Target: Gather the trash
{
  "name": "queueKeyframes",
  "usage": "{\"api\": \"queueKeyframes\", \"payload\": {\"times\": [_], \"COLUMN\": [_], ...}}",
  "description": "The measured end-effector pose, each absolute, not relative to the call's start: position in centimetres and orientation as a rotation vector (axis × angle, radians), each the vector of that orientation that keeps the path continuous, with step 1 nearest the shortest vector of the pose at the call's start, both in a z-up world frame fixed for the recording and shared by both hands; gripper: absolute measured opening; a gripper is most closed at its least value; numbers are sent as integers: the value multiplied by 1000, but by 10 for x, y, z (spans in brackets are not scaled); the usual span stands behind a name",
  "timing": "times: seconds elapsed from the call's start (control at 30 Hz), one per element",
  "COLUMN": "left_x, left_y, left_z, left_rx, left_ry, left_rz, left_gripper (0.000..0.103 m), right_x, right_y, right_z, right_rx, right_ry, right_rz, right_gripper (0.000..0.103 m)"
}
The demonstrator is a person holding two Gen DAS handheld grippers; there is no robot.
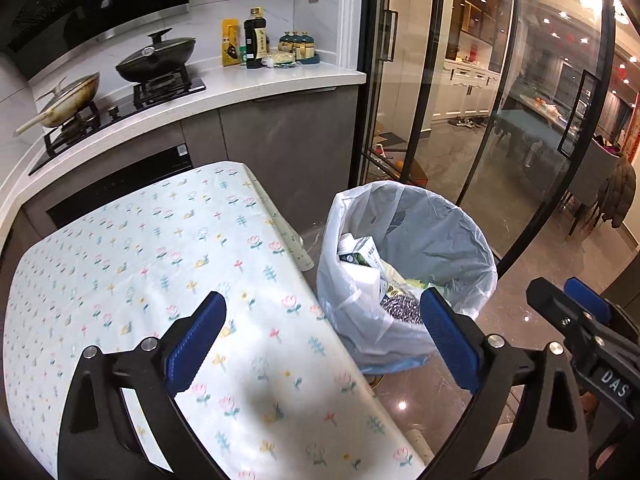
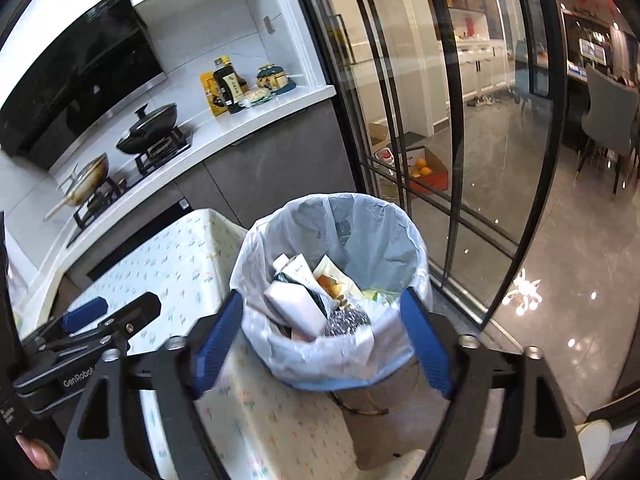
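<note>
A round trash bin (image 1: 460,232) lined with a white plastic bag stands on the floor beside the table. Inside it lie a green-and-white carton (image 1: 356,252), a white box (image 2: 296,306), a dark patterned wrapper (image 2: 346,320) and orange peel (image 2: 330,286). My left gripper (image 1: 324,340) hangs open over the table's edge, left of the bin, with nothing between its blue pads. My right gripper (image 2: 322,344) is open above the bin's near rim (image 2: 328,376), also empty. Each gripper shows at the side of the other's view: the right gripper (image 1: 580,312) and the left gripper (image 2: 108,316).
The table wears a floral cloth (image 1: 160,260) that reaches close to the bin. Behind it runs a white counter (image 1: 280,80) with a stove, two pans (image 1: 156,60) and bottles (image 1: 256,40). Glass sliding doors (image 1: 480,120) stand right of the bin. Glossy floor (image 2: 560,320) lies to the right.
</note>
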State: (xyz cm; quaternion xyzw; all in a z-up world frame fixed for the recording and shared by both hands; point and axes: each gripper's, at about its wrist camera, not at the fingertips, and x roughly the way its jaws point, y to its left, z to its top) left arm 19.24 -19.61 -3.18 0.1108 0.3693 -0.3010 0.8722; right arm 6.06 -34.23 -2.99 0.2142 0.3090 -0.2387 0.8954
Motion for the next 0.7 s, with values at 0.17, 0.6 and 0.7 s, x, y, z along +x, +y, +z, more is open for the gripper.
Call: {"api": "queueKeyframes", "payload": {"times": [0.17, 0.6, 0.7], "left_x": [168, 113, 104], "left_y": [-176, -135, -130], "left_z": [-30, -35, -36], "left_rx": [218, 191, 197], "left_ry": [785, 796, 797], "left_rz": [-589, -514, -500], "left_gripper": [93, 95, 95], "right_x": [43, 5, -1], "right_y": [-320, -282, -275], "right_z": [-20, -21, -24], "right_rx": [333, 247, 228], "right_ry": [678, 751, 763], "right_rz": [-477, -378, -355], "right_gripper": [81, 85, 91]}}
